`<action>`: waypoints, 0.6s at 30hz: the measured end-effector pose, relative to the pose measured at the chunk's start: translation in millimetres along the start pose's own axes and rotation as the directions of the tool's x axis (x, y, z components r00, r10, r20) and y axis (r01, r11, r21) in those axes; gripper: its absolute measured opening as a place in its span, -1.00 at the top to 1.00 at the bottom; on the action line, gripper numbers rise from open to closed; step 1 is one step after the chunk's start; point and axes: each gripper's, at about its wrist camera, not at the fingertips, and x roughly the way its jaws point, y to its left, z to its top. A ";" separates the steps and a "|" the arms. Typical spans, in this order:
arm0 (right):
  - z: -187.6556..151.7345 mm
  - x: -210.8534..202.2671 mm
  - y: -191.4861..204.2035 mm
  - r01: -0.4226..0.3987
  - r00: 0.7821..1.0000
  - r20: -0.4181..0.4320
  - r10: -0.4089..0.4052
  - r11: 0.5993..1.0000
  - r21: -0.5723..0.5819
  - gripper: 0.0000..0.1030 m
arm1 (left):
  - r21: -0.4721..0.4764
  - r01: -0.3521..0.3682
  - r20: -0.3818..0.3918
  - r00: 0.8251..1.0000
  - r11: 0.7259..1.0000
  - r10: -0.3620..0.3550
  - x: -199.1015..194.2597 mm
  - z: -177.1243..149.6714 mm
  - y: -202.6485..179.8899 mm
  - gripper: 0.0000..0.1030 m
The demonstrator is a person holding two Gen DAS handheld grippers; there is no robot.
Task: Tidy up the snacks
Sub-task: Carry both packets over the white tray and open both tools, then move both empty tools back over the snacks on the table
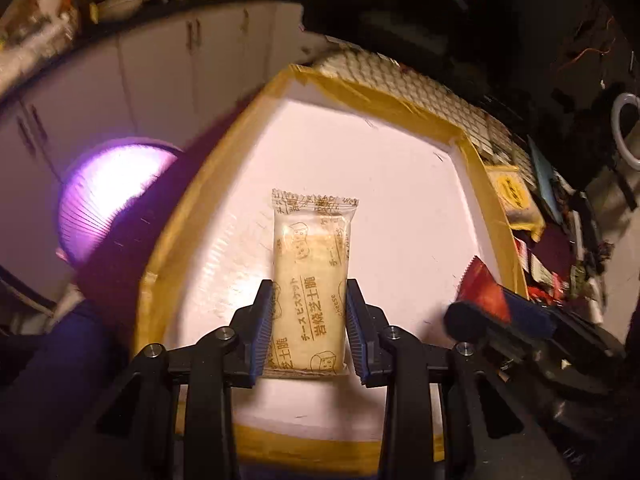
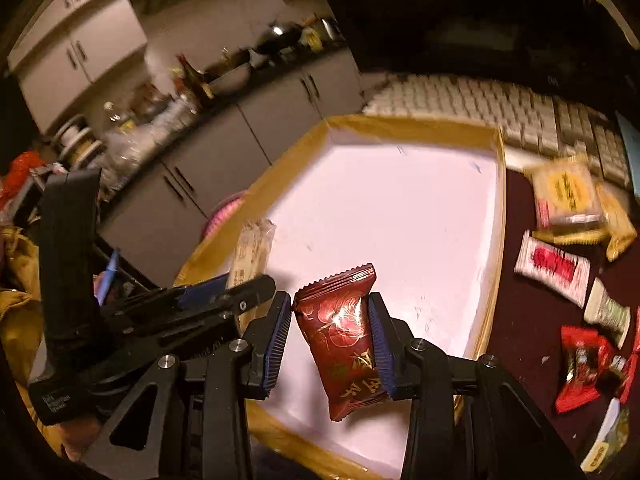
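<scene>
left claw (image 1: 308, 322) pinching cheese biscuit pack (image 1: 310, 276) | right claw (image 2: 330, 344) gripping red candy (image 2: 340, 340) | both over white tray (image 2: 400, 200), loose snacks (image 2: 560, 216) at 3 o'clock

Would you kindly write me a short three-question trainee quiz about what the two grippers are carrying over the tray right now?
1. True or false: the left gripper holds a pale cream cheese-biscuit packet.
2. Which packet sits between the right gripper's fingers? A) dark red foil snack packet B) green packet C) blue carton
3. Fill in: both grippers are above the white shallow tray with yellow-brown taped rim, whose floor holds ____ snacks.

Key: 1 true; 2 A; 3 no. Loose wrapped snacks lie on the dark table beside the tray, near a white keyboard.
</scene>
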 end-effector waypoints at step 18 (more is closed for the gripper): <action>1.8 -54.9 0.0 0.173 0.949 0.246 -0.195 0.979 0.110 -0.55 | -0.213 0.268 0.377 0.910 0.940 -0.174 -94.0 9.5 25.5 -0.55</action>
